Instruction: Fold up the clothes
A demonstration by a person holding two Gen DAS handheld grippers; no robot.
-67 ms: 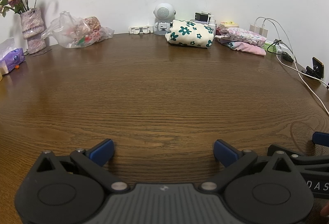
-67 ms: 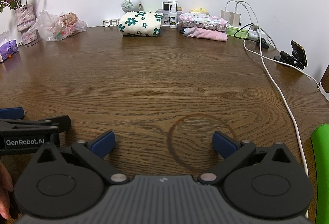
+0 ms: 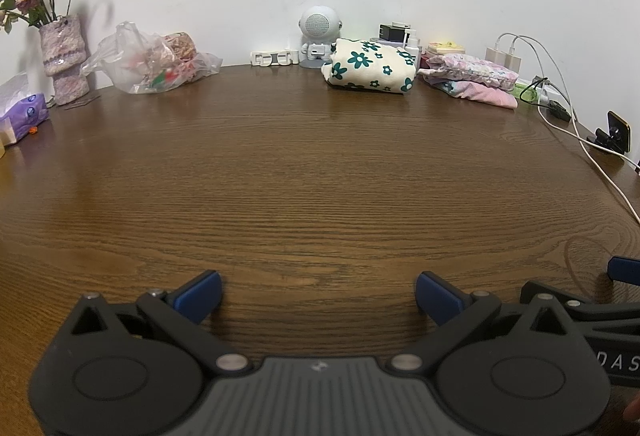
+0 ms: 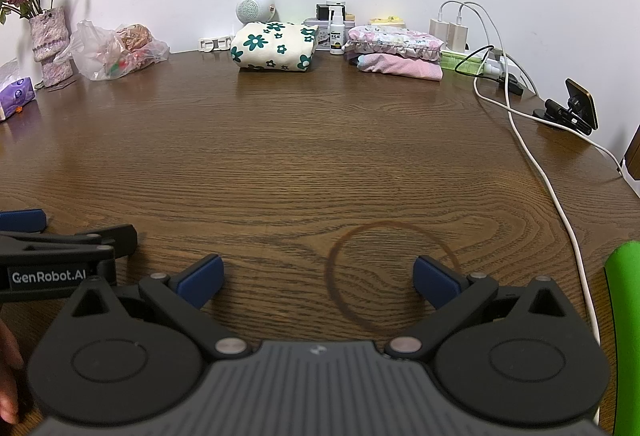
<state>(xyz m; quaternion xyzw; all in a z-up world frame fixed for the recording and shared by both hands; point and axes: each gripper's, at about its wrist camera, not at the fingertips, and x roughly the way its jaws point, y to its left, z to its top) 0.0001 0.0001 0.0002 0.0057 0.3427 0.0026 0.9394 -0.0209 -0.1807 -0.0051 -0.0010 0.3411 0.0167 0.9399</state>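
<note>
Both tongs stand spread wide with nothing between the blue pads: the left gripper (image 3: 318,294) and the right gripper (image 4: 318,280) hang side by side, just above the bare near part of the wooden table (image 4: 280,156). Neither touches any cloth. The clothes lie well apart from them, at the far edge by the wall: a cream bundle with green flowers (image 4: 275,46), already folded, and next to it a pink folded stack (image 4: 396,54). No unfolded garment shows in either view, so the folding looks done or not yet supplied with its next piece. A white charging cable (image 4: 536,164) trails along the table's right side; a reach toward the pink stack could snag it and drag the chargers. A careless grab could also undo a finished fold, or knock the small spray bottle (image 4: 337,32) standing between the piles.
</note>
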